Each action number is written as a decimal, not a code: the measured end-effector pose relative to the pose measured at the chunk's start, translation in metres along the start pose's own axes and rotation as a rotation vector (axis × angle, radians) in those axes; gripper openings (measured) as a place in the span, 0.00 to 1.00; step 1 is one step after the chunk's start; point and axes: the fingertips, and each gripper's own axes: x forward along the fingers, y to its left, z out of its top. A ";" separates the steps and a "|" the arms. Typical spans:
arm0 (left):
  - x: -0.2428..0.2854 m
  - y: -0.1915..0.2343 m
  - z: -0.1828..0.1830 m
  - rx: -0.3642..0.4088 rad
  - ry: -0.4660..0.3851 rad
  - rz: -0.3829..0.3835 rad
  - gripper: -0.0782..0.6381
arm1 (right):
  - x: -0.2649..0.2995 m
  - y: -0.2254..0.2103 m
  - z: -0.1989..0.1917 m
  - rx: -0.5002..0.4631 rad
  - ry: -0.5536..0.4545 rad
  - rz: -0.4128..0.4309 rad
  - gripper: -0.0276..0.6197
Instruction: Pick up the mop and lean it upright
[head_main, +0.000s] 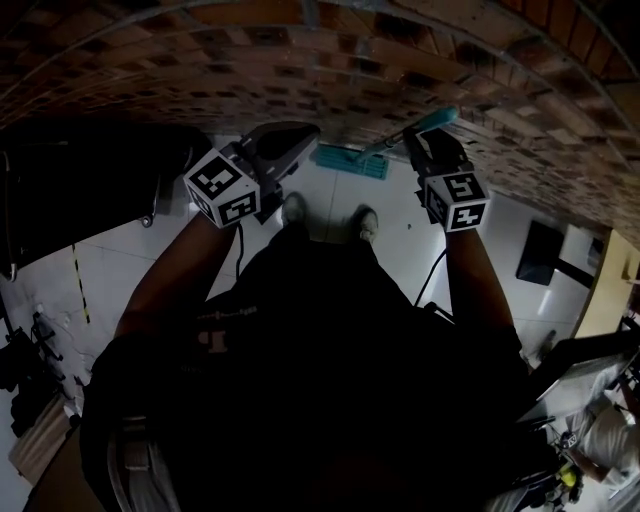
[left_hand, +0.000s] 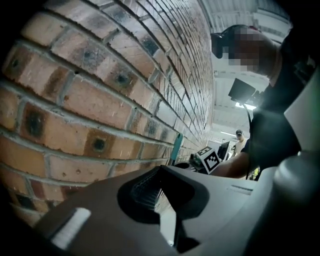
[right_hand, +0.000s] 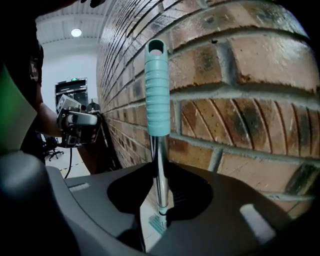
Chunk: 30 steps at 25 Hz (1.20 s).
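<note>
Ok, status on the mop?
Right gripper shut on mop pole below teal grip. Left gripper open, empty. Mop head on floor at brick wall; path clear.

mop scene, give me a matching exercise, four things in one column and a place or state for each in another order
1 mop grip
2 mop head
3 left gripper
4 right gripper

a shut on the metal pole
b down at the foot of the brick wall
c ribbed, at the pole's top end
d nothing between its jaws

Pairs: 1-c, 2-b, 3-d, 4-a
</note>
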 end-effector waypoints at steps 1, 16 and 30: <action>-0.001 -0.002 0.006 0.005 -0.006 0.000 0.10 | -0.005 0.000 0.006 -0.004 0.001 0.000 0.21; -0.013 -0.056 0.117 0.110 -0.109 -0.066 0.10 | -0.104 0.027 0.137 -0.067 -0.028 0.067 0.21; -0.035 -0.117 0.248 0.258 -0.214 -0.140 0.10 | -0.198 0.054 0.310 -0.159 -0.223 0.179 0.20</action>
